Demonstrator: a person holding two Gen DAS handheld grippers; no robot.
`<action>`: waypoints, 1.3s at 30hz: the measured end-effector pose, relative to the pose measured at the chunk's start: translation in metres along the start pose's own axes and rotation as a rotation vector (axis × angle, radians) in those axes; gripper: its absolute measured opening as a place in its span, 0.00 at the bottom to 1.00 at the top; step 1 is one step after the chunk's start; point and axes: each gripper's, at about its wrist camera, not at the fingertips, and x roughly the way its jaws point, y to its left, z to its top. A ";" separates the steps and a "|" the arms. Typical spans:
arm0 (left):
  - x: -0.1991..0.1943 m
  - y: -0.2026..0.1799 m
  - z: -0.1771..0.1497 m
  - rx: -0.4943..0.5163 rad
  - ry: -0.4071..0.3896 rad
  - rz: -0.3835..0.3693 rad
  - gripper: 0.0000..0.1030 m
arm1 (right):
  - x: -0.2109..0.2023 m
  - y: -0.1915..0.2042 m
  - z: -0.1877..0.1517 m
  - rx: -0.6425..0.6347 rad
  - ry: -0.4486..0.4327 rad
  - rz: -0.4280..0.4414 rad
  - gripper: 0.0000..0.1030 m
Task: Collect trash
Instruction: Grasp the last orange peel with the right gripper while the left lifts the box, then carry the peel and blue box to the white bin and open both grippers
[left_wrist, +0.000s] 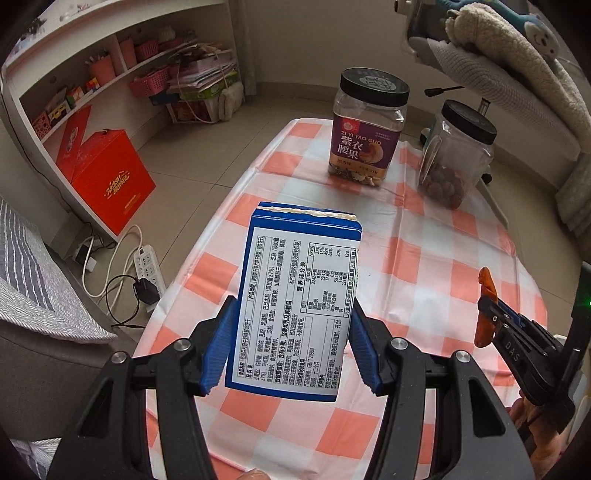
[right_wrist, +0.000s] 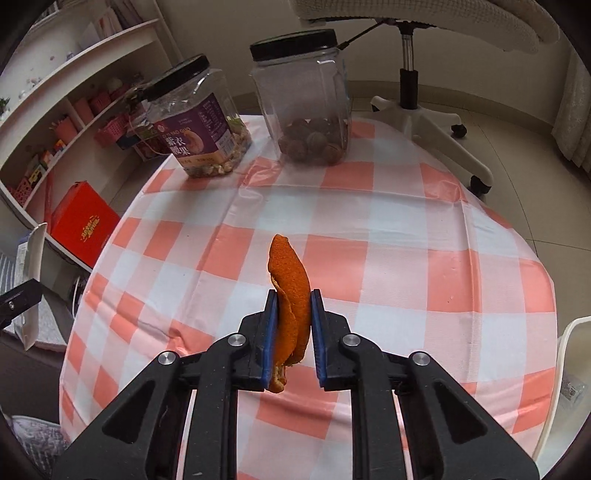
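Observation:
My left gripper (left_wrist: 291, 314) is shut on a blue and white snack box (left_wrist: 295, 277), torn open at its top, and holds it above the checked tablecloth (left_wrist: 424, 258). My right gripper (right_wrist: 291, 295) is shut on a strip of orange peel (right_wrist: 290, 273) that sticks up between the blue pads, above the middle of the table (right_wrist: 388, 258). The right gripper with the peel (left_wrist: 485, 310) also shows at the right edge of the left wrist view. The box edge (right_wrist: 31, 280) shows at the far left of the right wrist view.
Two black-lidded plastic jars stand at the table's far end: a purple-labelled cashew jar (left_wrist: 369, 129) (right_wrist: 199, 118) and a clear jar of nuts (left_wrist: 454, 155) (right_wrist: 306, 96). An office chair (right_wrist: 417, 92) stands behind. Shelves, a red box (left_wrist: 107, 177) and a power strip (left_wrist: 147, 266) are left.

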 end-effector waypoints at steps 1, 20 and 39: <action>-0.002 0.003 0.001 -0.010 -0.006 -0.001 0.55 | -0.008 0.005 0.001 -0.013 -0.016 0.012 0.16; -0.033 -0.022 -0.004 -0.006 -0.109 -0.042 0.55 | -0.122 0.003 0.002 -0.063 -0.221 0.031 0.16; -0.068 -0.095 -0.027 0.118 -0.199 -0.111 0.55 | -0.219 -0.101 -0.011 0.131 -0.402 -0.085 0.16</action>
